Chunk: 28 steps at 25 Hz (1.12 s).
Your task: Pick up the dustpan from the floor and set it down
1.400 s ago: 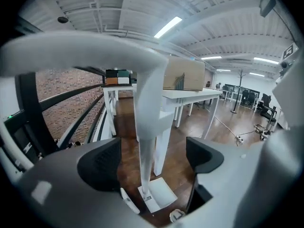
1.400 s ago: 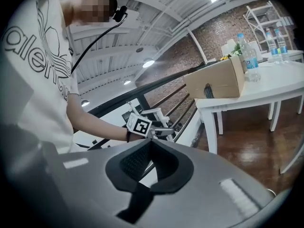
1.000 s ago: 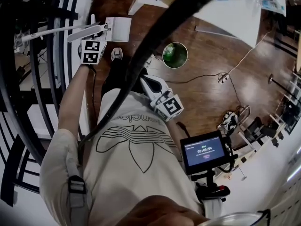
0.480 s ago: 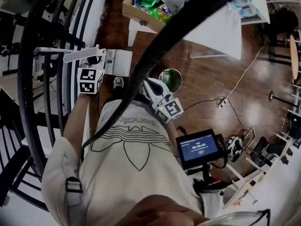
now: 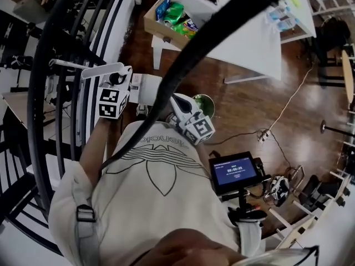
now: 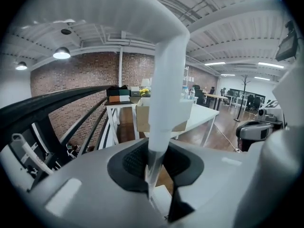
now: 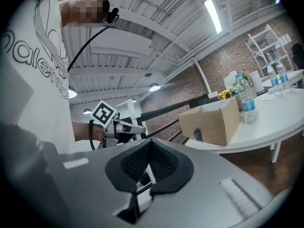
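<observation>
The white dustpan hangs off the floor, its long handle (image 5: 102,69) pointing left and its pan (image 5: 148,87) to the right, above the wooden floor. My left gripper (image 5: 115,79) is shut on that handle. In the left gripper view the handle (image 6: 166,80) rises straight up from between the black pads (image 6: 130,163). My right gripper (image 5: 174,100) is in front of the person's chest, apart from the dustpan, its jaws together and nothing in them (image 7: 145,175). The right gripper view shows the left gripper (image 7: 118,127) with the dustpan (image 7: 124,107).
A black stair railing (image 5: 50,93) curves close on the left. Ahead stands a white table (image 5: 244,37) with a cardboard box of snack packets (image 5: 172,15). A green bin (image 5: 205,100) and a cable (image 5: 277,121) lie on the floor. A screen device (image 5: 236,173) hangs at the person's waist.
My left gripper has risen with the dustpan, lifting it clear of the floor. The right gripper has moved up and a little left toward the chest.
</observation>
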Available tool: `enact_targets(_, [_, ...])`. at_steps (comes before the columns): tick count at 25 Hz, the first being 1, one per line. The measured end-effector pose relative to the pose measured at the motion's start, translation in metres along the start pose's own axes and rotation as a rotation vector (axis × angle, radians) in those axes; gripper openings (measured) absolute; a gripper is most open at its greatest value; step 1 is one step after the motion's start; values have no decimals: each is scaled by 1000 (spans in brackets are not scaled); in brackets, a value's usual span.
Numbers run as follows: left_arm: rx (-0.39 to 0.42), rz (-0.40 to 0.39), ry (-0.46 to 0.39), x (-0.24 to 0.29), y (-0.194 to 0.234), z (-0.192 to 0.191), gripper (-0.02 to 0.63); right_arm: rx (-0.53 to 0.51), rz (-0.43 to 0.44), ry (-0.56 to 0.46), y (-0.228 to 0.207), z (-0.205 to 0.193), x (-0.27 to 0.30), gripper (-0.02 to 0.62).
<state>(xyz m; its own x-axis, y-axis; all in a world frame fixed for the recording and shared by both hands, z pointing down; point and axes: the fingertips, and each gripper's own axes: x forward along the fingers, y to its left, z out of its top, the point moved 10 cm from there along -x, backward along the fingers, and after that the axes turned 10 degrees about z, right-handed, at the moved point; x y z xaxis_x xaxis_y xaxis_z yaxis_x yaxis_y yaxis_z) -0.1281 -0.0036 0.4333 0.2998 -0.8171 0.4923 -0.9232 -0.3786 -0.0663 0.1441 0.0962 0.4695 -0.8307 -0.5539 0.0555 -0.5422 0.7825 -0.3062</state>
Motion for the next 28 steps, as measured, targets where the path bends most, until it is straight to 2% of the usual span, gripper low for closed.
enact_targets(8, [11,-3,-15,0,-10,5,91,8,4,13,-4,2,-8,2])
enact_targets(16, [-32,-4,5,27,10,-19,92,57,-11,68,-1,-5,-9,2])
enact_targets(22, [-37,-2,30,78,28,-59,92,103,-19,136,7,-20,-2,2])
enact_targets(28, [-4,-28,76,122,33,-104,92,151,-45,190,19,-33,0,2])
